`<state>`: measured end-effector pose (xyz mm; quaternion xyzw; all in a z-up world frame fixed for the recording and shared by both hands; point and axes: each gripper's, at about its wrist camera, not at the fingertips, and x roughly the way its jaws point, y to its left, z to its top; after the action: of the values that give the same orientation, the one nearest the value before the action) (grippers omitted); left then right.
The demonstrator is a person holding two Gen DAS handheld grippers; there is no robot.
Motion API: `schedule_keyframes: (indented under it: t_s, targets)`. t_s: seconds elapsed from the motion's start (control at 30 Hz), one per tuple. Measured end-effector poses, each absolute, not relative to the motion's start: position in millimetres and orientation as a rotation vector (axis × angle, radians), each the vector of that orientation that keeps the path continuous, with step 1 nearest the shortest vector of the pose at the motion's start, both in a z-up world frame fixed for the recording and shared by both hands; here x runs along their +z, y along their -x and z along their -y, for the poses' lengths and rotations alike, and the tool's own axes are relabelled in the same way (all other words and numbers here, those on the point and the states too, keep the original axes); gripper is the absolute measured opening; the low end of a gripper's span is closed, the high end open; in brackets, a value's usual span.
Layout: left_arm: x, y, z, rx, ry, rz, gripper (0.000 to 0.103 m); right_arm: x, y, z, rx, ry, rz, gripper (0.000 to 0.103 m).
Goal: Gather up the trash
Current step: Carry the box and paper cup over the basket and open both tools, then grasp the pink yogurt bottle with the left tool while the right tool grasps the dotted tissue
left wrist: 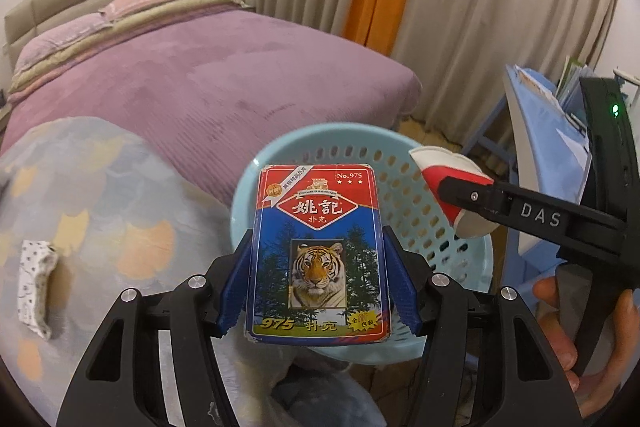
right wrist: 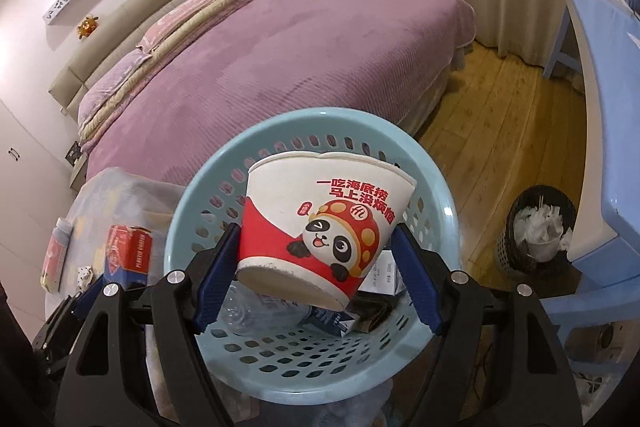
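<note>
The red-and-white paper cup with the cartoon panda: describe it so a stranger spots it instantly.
Find the round light-blue perforated plastic basket beside the purple bed. Over it, the right gripper holds a red-and-white paper cup. Only it shows a winking panda.

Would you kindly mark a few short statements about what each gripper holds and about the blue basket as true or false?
1. The left gripper holds a playing-card box. True.
2. The right gripper is empty. False: it grips a paper cup.
3. The blue basket is empty. False: a plastic bottle and cartons lie inside.
4. The paper cup is over the blue basket. True.
5. The bed has a green cover. False: it is purple.
</note>
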<state>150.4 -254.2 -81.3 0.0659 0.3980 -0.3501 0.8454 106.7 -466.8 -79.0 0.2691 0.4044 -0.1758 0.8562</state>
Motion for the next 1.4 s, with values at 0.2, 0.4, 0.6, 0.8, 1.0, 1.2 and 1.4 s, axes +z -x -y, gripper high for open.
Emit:
schedule_keyframes:
  t_s: [0.2,0.4,0.6,0.8,1.0,1.2,1.4]
  targets:
    - [-83.4,-144.4,257.0,-0.74,-0.158,-0.846,0.077,-84.5,-102.8,470.7,-0.346,-0.581,-0.852,0.073]
    - [-74.3,-138.0,250.2,-0.742,-0.134,-0.827,0.077,-75.2,-101.1,461.8,-0.331,-0.576,-0.827,0.073]
    - [-63.5,-135.0,231.7,-0.732,-0.094,-0.809,0.078,-62.2,-98.5,450.9,-0.311,-0.557,-0.801,0.073]
    - [-51.1,-133.7,208.6,-0.71,-0.061,-0.779,0.078,-46.4,-96.5,436.2,-0.275,-0.531,-0.769,0.074]
    - [-36.7,-136.8,172.0,-0.66,-0.03,-0.737,0.078,-24.9,-101.1,403.6,-0.212,-0.464,-0.73,0.074]
    - [-19.5,-153.5,114.3,-0.556,0.001,-0.692,0.078,-10.6,-116.8,355.4,-0.12,-0.386,-0.716,0.074]
    - [-9.6,-183.2,38.3,-0.409,0.052,-0.67,0.078,-7.5,-139.7,294.9,-0.047,-0.3,-0.714,0.074]
